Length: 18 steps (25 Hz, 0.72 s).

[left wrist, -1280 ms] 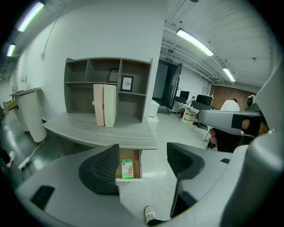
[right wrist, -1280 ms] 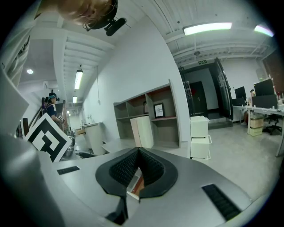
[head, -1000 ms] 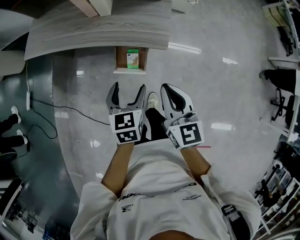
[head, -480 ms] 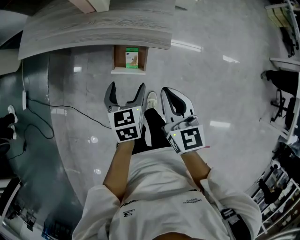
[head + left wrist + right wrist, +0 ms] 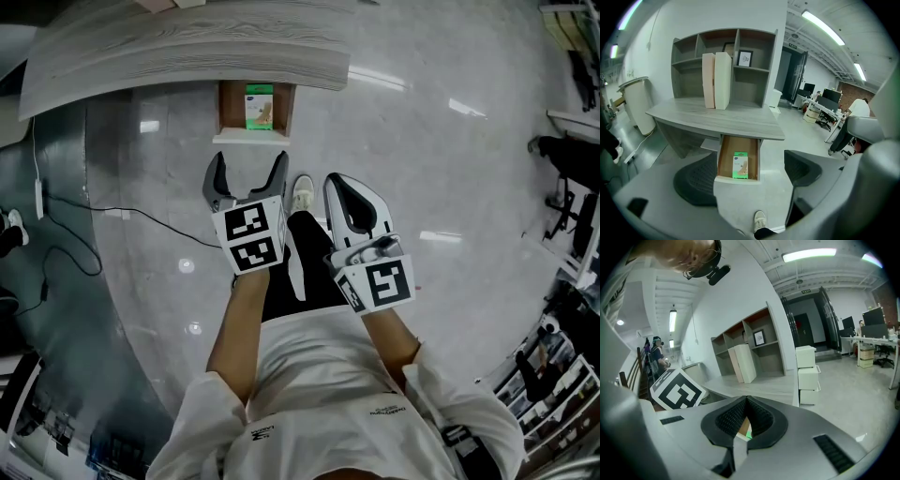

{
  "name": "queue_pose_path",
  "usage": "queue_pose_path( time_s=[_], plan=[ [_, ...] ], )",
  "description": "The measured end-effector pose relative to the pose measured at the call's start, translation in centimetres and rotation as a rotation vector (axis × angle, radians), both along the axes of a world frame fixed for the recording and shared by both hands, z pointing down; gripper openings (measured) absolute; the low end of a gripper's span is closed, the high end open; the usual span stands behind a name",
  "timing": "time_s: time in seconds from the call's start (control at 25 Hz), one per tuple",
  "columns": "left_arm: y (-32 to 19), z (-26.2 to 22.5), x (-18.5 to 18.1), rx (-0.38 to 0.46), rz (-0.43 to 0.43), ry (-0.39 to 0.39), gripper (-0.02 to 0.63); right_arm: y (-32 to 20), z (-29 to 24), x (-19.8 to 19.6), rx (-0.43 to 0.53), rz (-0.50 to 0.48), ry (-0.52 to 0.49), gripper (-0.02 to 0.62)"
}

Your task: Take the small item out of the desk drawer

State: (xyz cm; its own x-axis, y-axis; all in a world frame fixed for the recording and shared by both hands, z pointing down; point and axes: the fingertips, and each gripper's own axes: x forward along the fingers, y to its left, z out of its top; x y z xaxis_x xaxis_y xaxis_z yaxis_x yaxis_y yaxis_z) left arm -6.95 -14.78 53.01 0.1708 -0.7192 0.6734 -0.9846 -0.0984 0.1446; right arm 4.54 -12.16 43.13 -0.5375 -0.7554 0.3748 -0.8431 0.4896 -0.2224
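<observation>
Though box (image 5: 260, 106) print blurs, left claw (image 5: 249, 161) just widened empty; right claw (image 5: 337, 180) together.

Holds left gripper (image 5: 248, 169) forward, tilted down, jaws just opening wide, nothing between; holds right gripper (image 5: 339, 187) just beside it, jaws together.

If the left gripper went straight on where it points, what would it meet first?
Probably the open drawer with the green box inside; depth is unclear. The left gripper, jaws just opened wider, holds nothing.
</observation>
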Motion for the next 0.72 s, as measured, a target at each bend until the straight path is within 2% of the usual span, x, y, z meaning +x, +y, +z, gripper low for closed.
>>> queue_pose_path(
  time_s=[0.36, 0.72],
  plan=[
    [-1.4, 5.1, 0.1, -0.058, -0.018, -0.001, 0.433, -0.6, 2.5, 0.8, -0.028, 0.006, -0.005, 0.032],
    [-3.2, 8.7, 0.5, -0.097, 0.005, -0.009, 0.433, -0.9, 4.3, 1.5, -0.055, 0.0, 0.007, 0.032]
  ],
)
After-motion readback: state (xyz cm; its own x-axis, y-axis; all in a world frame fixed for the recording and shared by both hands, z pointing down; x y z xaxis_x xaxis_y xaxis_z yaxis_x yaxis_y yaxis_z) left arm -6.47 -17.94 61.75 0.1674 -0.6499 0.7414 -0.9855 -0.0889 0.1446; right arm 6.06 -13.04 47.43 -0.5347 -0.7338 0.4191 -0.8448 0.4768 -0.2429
